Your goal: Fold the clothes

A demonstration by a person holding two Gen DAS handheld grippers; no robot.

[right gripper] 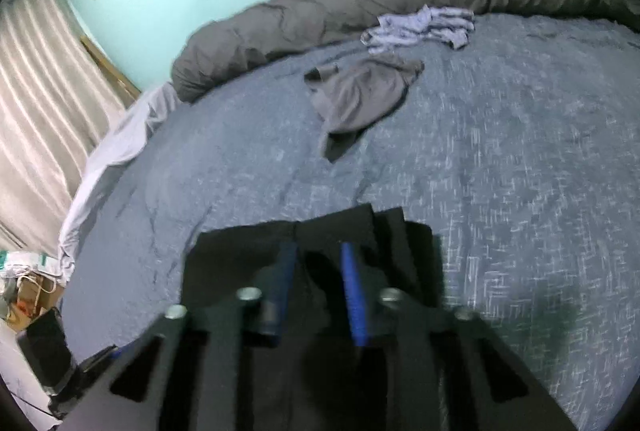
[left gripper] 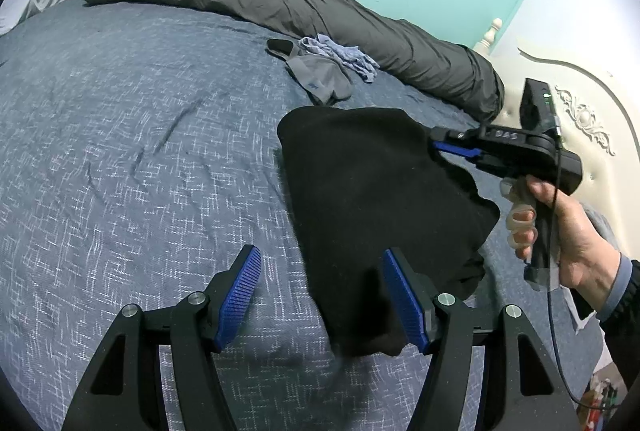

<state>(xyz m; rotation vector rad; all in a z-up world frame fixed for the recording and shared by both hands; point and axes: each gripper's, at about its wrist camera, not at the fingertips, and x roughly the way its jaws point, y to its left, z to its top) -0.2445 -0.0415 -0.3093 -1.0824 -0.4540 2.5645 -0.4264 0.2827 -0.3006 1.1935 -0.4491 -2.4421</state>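
Note:
A black garment (left gripper: 372,191) hangs over the blue bedspread (left gripper: 120,151), lifted at one edge. My right gripper (left gripper: 434,147), held by a hand (left gripper: 568,231), is shut on that edge. In the blurred right wrist view its blue pads (right gripper: 352,291) stand close together with the black cloth (right gripper: 240,251) bunched between them, around the right gripper (right gripper: 318,271). My left gripper (left gripper: 322,295) is open low over the bed. The garment's lower end droops against the inner side of its right pad (left gripper: 404,303); the left pad is apart from the cloth.
A grey garment (left gripper: 320,79) and a crumpled pale blue one (left gripper: 340,55) lie farther back on the bed. A rolled grey duvet (left gripper: 280,3) runs along the turquoise wall. A cream headboard (left gripper: 580,111) stands at the right, and a curtain (right gripper: 36,91) hangs beyond the bed's far side.

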